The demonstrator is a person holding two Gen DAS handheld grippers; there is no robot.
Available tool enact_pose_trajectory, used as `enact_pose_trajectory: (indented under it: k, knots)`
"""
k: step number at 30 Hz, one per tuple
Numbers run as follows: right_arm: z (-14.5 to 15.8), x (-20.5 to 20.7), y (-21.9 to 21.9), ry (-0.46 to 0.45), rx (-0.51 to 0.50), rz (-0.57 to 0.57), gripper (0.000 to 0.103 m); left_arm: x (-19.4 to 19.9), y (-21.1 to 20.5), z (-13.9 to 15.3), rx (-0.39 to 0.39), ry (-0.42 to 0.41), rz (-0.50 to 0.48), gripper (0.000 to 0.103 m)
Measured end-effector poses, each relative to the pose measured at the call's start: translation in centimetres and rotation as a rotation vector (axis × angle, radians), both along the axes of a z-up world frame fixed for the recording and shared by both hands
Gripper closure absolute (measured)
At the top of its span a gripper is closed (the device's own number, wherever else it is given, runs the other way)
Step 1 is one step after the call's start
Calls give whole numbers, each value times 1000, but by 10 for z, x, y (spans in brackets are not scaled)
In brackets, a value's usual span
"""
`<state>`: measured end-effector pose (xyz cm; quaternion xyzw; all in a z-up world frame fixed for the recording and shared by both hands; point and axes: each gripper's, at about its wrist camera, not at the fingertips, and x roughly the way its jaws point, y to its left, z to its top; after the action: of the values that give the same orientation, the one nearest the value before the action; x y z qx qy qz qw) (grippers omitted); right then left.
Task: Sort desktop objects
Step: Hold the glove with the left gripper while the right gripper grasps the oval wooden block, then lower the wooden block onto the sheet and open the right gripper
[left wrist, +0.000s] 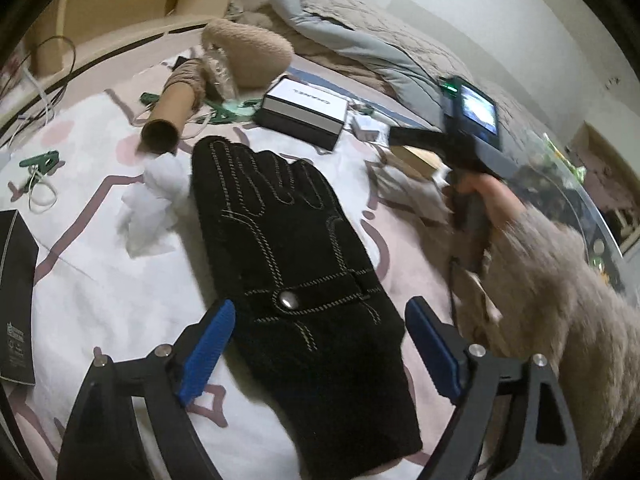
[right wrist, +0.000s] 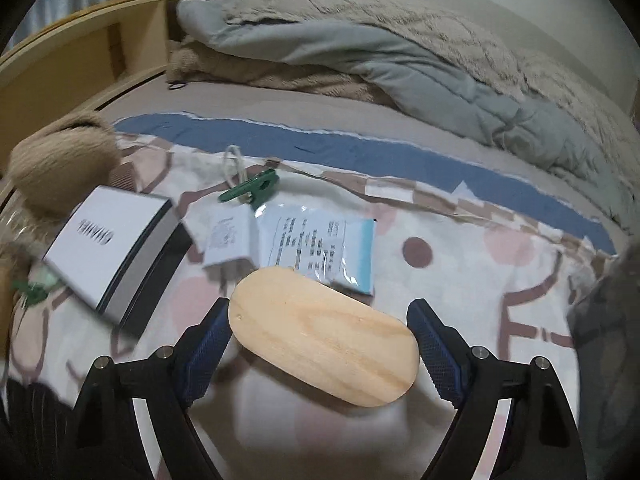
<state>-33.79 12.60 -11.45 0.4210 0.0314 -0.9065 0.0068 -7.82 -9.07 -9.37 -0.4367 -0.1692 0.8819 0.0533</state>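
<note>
A black glove (left wrist: 296, 280) lies flat on the patterned bed sheet (left wrist: 100, 272), its cuff between the wide open fingers of the left hand-held gripper (left wrist: 320, 356), which do not grip it. A wooden oval board (right wrist: 324, 340) lies between the wide open fingers of the right hand-held gripper (right wrist: 320, 356); the left fingertip seems to touch its edge. Behind the board are a white packet (right wrist: 320, 252), a green clip (right wrist: 250, 192) and a white box (right wrist: 108, 252).
</note>
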Motion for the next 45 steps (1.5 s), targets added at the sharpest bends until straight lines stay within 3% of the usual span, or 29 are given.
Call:
enact_pose_trajectory:
  k: [11,14,15,16,20,25,29,33,40,42,45]
  knots:
    - [4,105,-3,-106,-167,113,15,-30,-11,-12,-58,-27,105,10]
    - [-1,135,-14,-137,-175,161,15,-36,-12,-22,-71,-53,104,18]
    - [-3,143,-16,-145,-175,177,15,-38,-13,-26,-64,-67,96,29]
    - [-4,151,-18,-153,-173,191,15,-40,-13,-29,-46,-77,86,33]
    - [-10,180,-29,-170,-137,252,15,-39,-11,-30,2,-71,57,44]
    - [-10,211,-40,-144,-82,324,15,-31,-5,-30,56,-65,31,44]
    - [-2,230,-34,-138,-119,330,15,-25,7,-29,75,-59,-24,45]
    - [7,254,-32,-131,-116,345,15,-16,29,-24,0,-17,-103,45]
    - [12,281,-15,-166,-181,297,15,-1,54,-13,13,59,-238,45]
    - [12,287,-10,-178,-200,280,16,-1,55,-13,-3,57,-237,45]
    - [17,294,-3,-154,-220,251,18,-4,42,-20,38,2,-190,45]
